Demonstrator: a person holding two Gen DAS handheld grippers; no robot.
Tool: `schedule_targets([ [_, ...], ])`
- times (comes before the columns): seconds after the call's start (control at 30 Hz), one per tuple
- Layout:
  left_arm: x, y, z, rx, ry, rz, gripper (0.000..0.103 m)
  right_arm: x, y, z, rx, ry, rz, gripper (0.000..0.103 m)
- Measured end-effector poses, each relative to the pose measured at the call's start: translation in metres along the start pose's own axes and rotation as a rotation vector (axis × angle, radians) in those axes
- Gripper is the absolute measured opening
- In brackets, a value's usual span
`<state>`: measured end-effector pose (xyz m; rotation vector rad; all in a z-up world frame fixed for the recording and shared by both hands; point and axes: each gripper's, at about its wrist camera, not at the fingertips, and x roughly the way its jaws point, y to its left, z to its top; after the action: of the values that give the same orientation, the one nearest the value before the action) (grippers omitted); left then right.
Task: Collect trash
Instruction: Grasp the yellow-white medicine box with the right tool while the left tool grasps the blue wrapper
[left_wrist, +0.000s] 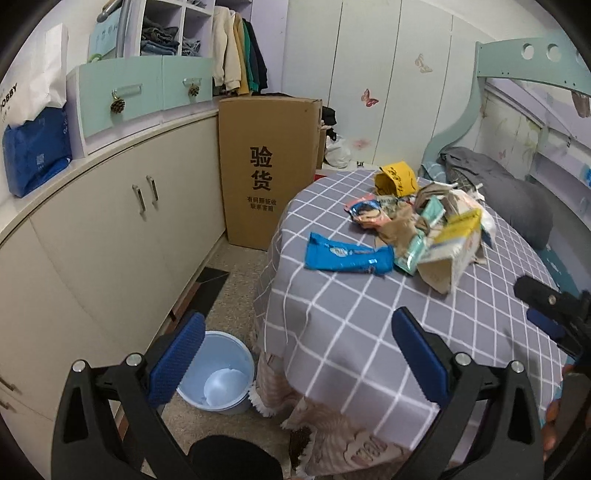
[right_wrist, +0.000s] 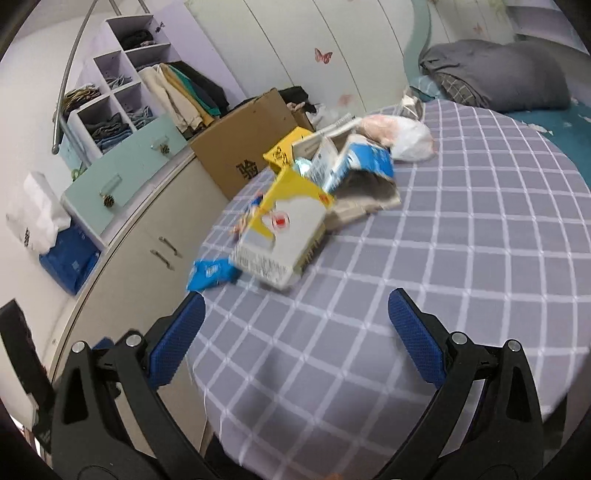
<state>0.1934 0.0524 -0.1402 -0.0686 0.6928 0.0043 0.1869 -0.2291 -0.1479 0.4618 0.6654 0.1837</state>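
— Trash (left_wrist: 417, 225) sits heaped toward the far side of the bench (left_wrist: 354, 314), right on the grey checked cloth. Can you pick out the pieces?

— A few. A blue wrapper (left_wrist: 347, 255) lies flat at the near left edge of the heap, a little apart from the rest. A yellow-and-white carton (right_wrist: 284, 236) leans at the front, blurred in the right wrist view. Behind it is a blue-and-white carton (right_wrist: 354, 162), a yellow cup (left_wrist: 397, 178) tipped on its side at the back, and a pale plastic bag (right_wrist: 402, 138) on the bed side.

— And the tongs?

— Left tongs (left_wrist: 299, 354) are spread wide with nothing between the blue pads, hanging above the near-left edge of the bench. Right tongs (right_wrist: 295, 332) are spread wide too, empty, over the cloth just short of the leaning carton.

— Where's the bin?

— A light blue bucket (left_wrist: 218, 373) stands on the floor beside the draped cloth, below the left tongs, between the bench and the cream cabinets (left_wrist: 110, 236). A tall cardboard box (left_wrist: 266, 166) stands on the floor beyond it.
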Motion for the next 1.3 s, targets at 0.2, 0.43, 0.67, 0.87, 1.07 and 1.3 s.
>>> schedule_targets([
  [0.2,0.024,-0.001,0.019,-0.012,0.036,-0.03,0.098,0.042,0.01,0.027,0.062,-0.006,-0.011,0.097],
  [0.43,0.048,-0.02,0.028,0.055,0.064,-0.095,0.097,0.08,0.003,0.038,0.13,0.064,0.021,0.096],
  [0.67,0.084,-0.05,0.031,0.187,0.148,-0.144,0.077,0.078,-0.01,0.042,0.103,0.055,0.025,0.067],
  [0.87,0.111,-0.067,0.035,0.341,0.166,-0.107,0.071,0.079,-0.009,0.041,0.082,0.053,0.031,0.067],
  [1.07,0.121,-0.07,0.042,0.378,0.145,-0.136,0.052,0.081,-0.006,0.042,0.069,0.047,0.036,0.062],
  [1.3,0.117,-0.079,0.042,0.382,0.088,-0.171,0.02,0.075,-0.001,0.046,0.056,0.019,0.047,0.033],
])
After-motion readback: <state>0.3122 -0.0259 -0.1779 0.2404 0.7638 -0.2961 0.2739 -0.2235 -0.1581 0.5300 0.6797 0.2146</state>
